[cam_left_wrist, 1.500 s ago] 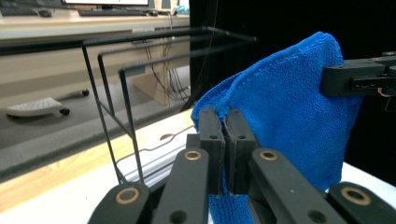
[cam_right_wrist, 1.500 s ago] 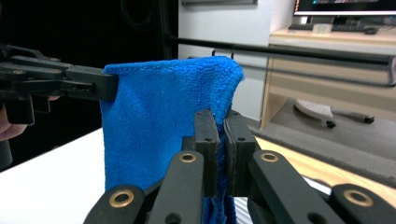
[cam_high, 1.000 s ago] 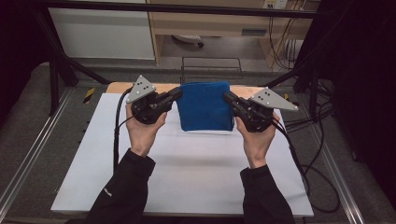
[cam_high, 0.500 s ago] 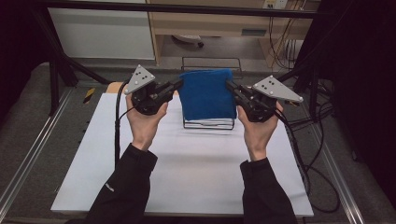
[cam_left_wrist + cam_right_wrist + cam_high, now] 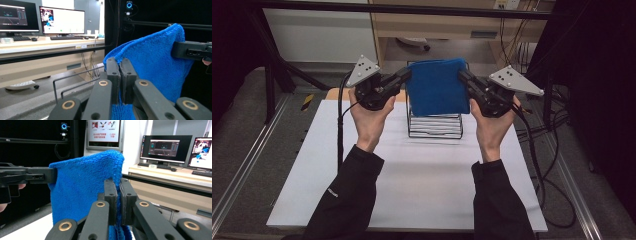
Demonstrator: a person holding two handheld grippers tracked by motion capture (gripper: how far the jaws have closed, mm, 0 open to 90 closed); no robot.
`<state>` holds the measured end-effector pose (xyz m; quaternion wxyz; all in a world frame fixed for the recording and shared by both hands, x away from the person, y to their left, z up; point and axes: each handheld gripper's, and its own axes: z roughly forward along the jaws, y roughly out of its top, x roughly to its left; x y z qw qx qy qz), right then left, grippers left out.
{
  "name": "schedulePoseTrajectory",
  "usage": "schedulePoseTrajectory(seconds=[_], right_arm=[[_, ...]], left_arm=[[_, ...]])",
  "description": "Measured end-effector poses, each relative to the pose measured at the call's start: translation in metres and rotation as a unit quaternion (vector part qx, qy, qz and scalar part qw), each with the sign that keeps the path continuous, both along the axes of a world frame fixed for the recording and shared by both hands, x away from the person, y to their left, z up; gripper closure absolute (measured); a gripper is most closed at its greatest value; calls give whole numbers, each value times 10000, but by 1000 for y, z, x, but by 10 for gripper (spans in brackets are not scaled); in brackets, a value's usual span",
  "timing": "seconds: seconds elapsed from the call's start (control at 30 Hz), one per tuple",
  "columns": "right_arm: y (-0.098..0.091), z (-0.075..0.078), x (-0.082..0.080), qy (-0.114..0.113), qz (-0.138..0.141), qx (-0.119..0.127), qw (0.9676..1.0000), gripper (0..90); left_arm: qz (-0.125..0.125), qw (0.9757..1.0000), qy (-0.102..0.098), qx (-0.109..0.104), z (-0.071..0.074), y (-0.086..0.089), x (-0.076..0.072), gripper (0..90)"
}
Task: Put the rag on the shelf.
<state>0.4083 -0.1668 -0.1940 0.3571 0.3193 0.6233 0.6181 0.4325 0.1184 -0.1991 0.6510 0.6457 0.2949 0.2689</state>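
The left claw [image 5: 404,76] and right claw [image 5: 462,76] are each clamped on an upper corner of the blue towel [image 5: 437,86], likely so it hangs flat above the wire rack [image 5: 434,126] (which stands on the tabletop [image 5: 412,185]).

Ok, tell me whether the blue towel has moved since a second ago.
Yes. The blue towel has gone up: earlier it covered the wire rack, which now stands exposed below it. The left gripper and right gripper hold its corners.

A white table [image 5: 412,190] stands on grey floor [image 5: 242,150], with lit monitors [image 5: 61,20] on a wooden desk [image 5: 37,43] behind.
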Motion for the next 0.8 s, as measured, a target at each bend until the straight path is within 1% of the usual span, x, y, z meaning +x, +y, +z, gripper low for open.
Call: schedulePoseTrajectory(seconds=[0.23, 0.37, 0.43, 0.57, 0.67, 0.77, 0.8], right_arm=[[-3, 14, 5, -91, -53, 20, 9999, 865], [-4, 20, 9, -155, -83, 94, 9998, 865], [-5, 24, 13, -194, -91, 136, 9997, 865], [-5, 28, 17, -220, -115, 158, 9996, 865], [-5, 33, 22, -249, -142, 153, 9995, 865], [-5, 36, 26, -274, -151, 129, 9994, 865], [-4, 37, 28, -278, -151, 144, 9994, 865]], left_arm=[[30, 9999, -126, -9, 16, -5, 5, 875], [37, 9998, -185, -27, 22, -7, 9, 875], [61, 9998, -200, -31, 27, -8, 12, 875], [85, 9996, -230, -142, 33, -10, 18, 875], [105, 9996, -253, -100, 36, -11, 23, 875], [131, 9994, -265, -151, 41, -11, 29, 875], [138, 9995, -265, -135, 42, -11, 31, 875]])
